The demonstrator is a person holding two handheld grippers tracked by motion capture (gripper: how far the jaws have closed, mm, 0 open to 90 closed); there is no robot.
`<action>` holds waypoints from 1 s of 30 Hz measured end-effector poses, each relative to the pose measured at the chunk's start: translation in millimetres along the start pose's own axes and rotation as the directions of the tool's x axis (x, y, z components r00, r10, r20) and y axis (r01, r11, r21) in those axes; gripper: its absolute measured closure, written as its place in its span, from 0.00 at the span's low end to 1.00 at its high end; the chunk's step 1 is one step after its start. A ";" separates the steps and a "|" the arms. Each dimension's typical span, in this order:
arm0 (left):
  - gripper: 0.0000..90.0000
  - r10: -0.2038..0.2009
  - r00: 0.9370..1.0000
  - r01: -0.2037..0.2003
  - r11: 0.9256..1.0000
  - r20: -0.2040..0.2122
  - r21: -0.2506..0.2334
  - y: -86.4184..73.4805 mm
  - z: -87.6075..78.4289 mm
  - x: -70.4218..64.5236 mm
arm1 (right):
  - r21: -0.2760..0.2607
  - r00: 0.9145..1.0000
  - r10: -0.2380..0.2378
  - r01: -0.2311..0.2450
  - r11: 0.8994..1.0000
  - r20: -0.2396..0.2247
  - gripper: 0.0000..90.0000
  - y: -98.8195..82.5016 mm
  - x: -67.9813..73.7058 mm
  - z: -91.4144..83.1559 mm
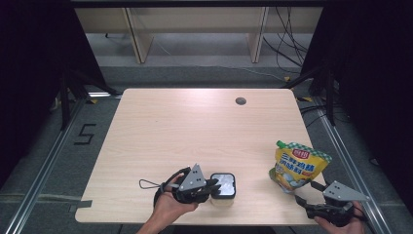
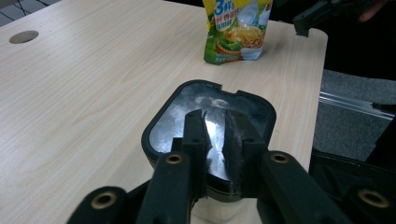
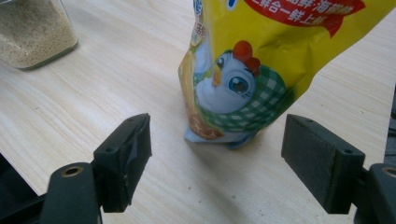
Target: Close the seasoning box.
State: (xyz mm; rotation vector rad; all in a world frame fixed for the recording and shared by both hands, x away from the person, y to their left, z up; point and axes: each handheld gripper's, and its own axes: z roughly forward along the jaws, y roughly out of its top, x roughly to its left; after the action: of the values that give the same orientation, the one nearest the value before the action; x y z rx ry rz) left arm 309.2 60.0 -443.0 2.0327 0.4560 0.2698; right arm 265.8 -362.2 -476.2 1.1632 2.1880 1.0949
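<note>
Two claws released: left (image 2: 215, 140) over upright jar (image 2: 210, 121); right (image 3: 219, 158) facing standing pouch (image 3: 252, 70).

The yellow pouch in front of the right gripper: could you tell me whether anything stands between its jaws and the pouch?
Nothing visible does. The right gripper has its jaws wide open and aimed at the yellow pouch, which stands upright on the table; only bare wood lies between them. The lidded container sits off to the side, by the left gripper.

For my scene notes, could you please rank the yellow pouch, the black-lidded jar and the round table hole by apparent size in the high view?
1. Yellow pouch, largest.
2. Black-lidded jar, partly hidden by a tool.
3. Table hole, clearly smallest, though farthest from the camera.
</note>
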 end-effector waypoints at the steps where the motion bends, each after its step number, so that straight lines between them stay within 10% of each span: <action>1: 0.80 -0.011 1.000 0.011 1.000 0.003 -0.010 0.2 -2.0 -0.8 | -0.002 1.000 -0.012 0.012 1.000 -0.002 0.28 0.1 -0.6 0.5; 12: 0.47 -0.019 0.999 0.018 0.999 -0.039 -0.026 -11.2 -22.8 -0.1 | -0.001 0.999 -0.036 0.036 0.999 0.006 0.28 0.3 -2.3 0.8; 30: 0.35 -0.111 0.992 0.111 0.994 -0.065 0.003 -60.0 -49.4 9.0 | 0.011 1.000 -0.015 0.015 1.000 0.001 0.28 0.1 1.4 1.9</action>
State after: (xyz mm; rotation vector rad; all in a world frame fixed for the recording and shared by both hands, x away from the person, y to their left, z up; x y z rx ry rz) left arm 286.6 129.0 -471.9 2.0021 0.6088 0.2665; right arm 266.3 -360.1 -477.3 1.1494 2.2013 1.0770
